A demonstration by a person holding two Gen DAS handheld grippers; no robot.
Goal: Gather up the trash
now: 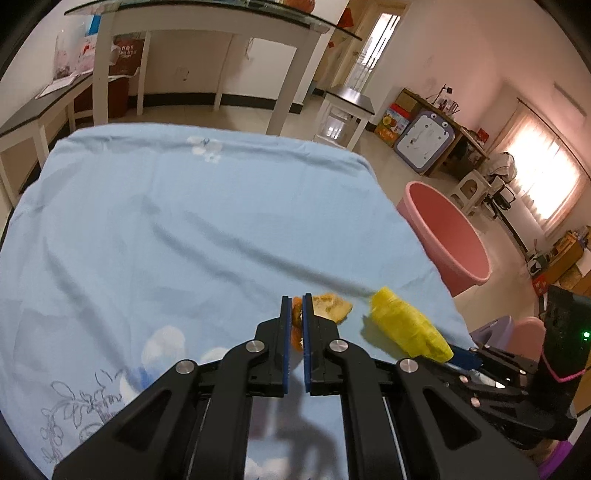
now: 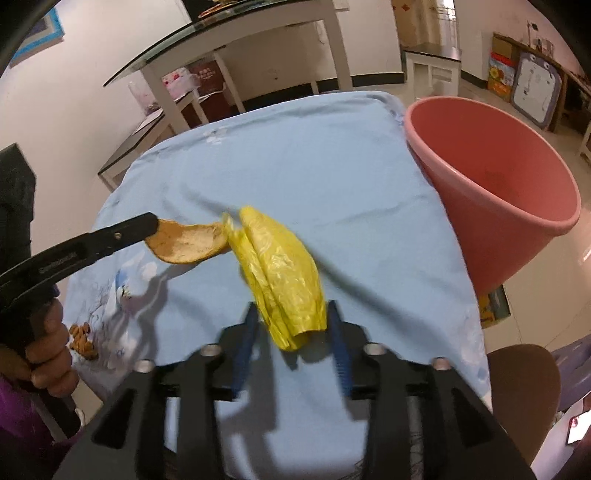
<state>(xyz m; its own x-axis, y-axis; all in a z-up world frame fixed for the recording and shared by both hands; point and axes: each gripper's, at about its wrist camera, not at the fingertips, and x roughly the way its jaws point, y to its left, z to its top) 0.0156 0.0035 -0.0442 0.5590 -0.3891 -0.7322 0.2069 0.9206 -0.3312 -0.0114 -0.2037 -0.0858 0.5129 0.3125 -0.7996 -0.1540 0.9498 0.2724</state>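
Note:
My left gripper is shut on an orange peel and holds it above the blue cloth; the peel also shows in the right wrist view, hanging from the left gripper's tip. A crumpled yellow plastic bag lies between the fingers of my right gripper, whose jaws stand apart around its near end. The bag also shows in the left wrist view. A pink bin stands past the table's right edge.
The table is covered by a light blue cloth. A few small brown scraps lie near its left edge. A glass-topped table and side tables stand behind. A brown stool is at the right.

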